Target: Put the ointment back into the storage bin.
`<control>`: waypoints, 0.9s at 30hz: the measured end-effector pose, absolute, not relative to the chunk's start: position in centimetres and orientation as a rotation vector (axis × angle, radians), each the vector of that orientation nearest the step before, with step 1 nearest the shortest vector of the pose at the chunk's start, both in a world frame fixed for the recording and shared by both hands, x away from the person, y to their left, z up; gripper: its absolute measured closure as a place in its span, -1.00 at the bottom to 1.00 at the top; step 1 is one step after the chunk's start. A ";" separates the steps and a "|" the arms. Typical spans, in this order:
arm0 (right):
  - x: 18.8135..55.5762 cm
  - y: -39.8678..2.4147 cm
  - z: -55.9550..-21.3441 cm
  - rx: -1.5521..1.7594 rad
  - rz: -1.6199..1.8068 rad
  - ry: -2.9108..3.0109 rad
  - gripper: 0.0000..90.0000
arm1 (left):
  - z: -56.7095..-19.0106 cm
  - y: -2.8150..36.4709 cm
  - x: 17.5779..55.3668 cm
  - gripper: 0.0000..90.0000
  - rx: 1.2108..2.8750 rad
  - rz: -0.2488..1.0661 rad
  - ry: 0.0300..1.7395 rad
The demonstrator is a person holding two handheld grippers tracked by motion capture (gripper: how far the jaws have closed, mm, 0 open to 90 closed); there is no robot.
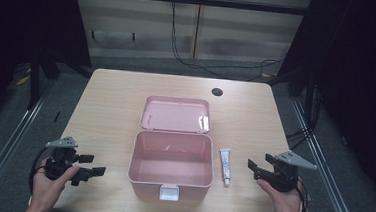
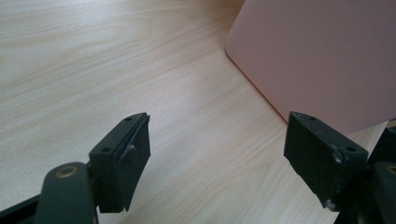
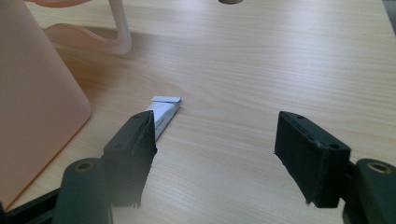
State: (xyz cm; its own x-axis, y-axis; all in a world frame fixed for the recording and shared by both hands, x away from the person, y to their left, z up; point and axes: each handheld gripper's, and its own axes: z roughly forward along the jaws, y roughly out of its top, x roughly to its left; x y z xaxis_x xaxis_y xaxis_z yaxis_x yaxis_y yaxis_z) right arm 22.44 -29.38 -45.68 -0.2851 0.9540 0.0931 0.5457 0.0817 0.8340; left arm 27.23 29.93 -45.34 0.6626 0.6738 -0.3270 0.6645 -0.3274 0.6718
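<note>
We see a pink box (image 1: 171, 165) sitting open at the middle of the tabletop (image 1: 111, 100), lid (image 1: 176, 114) folded flat behind it, white latch (image 1: 168, 192) on its near wall. Inside of the box looks bare. A small white tube (image 1: 226, 166) lies flat just right of the box, close but not touching, cap end toward the person. A dark round hole (image 1: 217, 92) sits in the tabletop beyond the box, to its right.

Left gripper (image 1: 87, 168) is held left of the box, well apart from it, jaws spread wide with nothing between them; in the left gripper view (image 2: 217, 154) we see bare wood between the jaws and the box wall (image 2: 322, 56) ahead on the right.

Right gripper (image 1: 255, 170) is right of the box, near the tube, jaws also released and empty. In the right gripper view (image 3: 215, 154) the tube (image 3: 163, 112) pokes out from behind one jaw, box (image 3: 37, 102) beside it.
</note>
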 end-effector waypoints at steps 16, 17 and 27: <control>23.2 -29.4 -44.3 1.582 1.071 1.988 0.00 | -45.3 29.9 27.2 -0.50 2.057 0.015 1.027; 23.3 -29.3 -44.2 1.590 1.069 1.988 0.00 | -45.3 29.9 27.2 -0.50 2.056 0.016 1.030; 26.4 -28.1 -43.5 1.585 1.000 2.117 0.16 | -45.4 29.9 27.2 -0.50 2.054 0.010 1.042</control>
